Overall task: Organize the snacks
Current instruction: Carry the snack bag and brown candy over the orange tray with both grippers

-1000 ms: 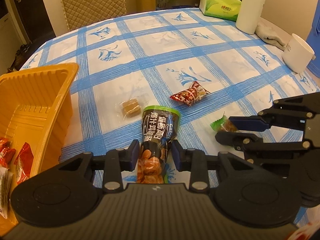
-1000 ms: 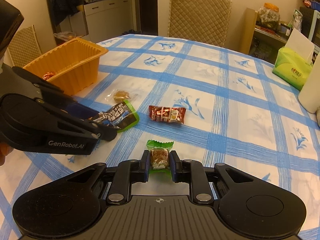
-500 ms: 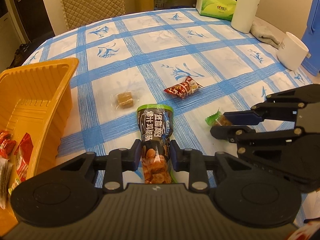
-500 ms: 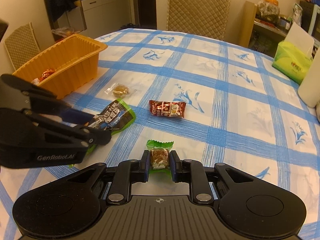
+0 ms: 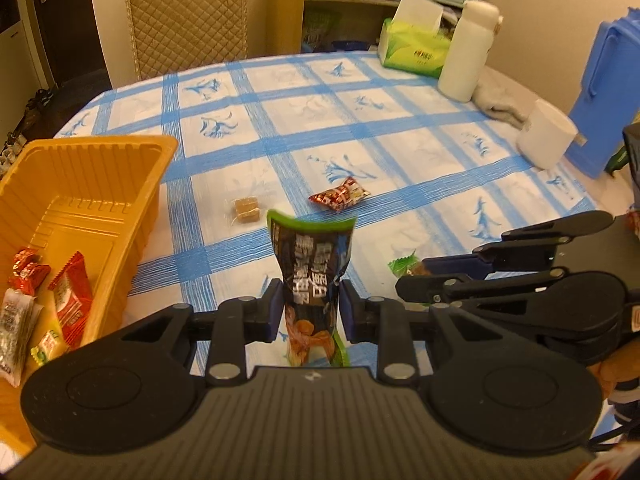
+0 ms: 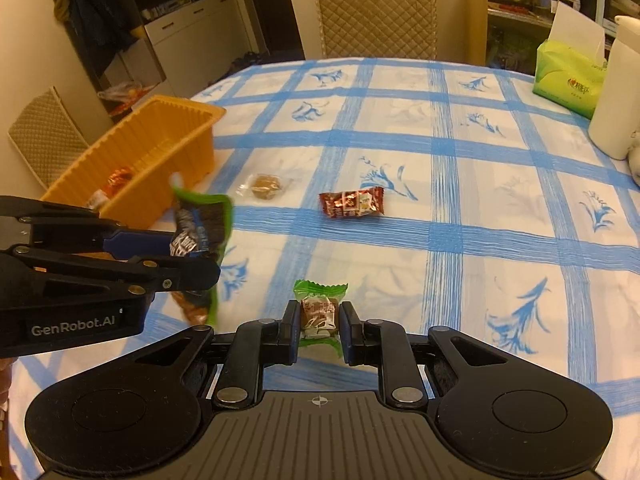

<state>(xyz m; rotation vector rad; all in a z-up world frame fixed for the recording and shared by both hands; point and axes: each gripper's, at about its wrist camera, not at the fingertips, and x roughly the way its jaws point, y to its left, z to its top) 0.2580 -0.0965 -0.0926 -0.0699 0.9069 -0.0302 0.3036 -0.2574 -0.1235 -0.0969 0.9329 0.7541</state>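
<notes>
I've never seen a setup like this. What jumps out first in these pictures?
Two black claws, each pinching a snack above the blue-checked tablecloth: the left claw grips a tall dark packet with a green top, and the right claw a small green-wrapped candy. At the table's left edge sits an orange tray, already holding a few wrapped snacks.

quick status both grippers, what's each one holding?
Left gripper: closed on the dark green-edged snack pouch.
Right gripper: closed on the small green-wrapped candy.
</notes>
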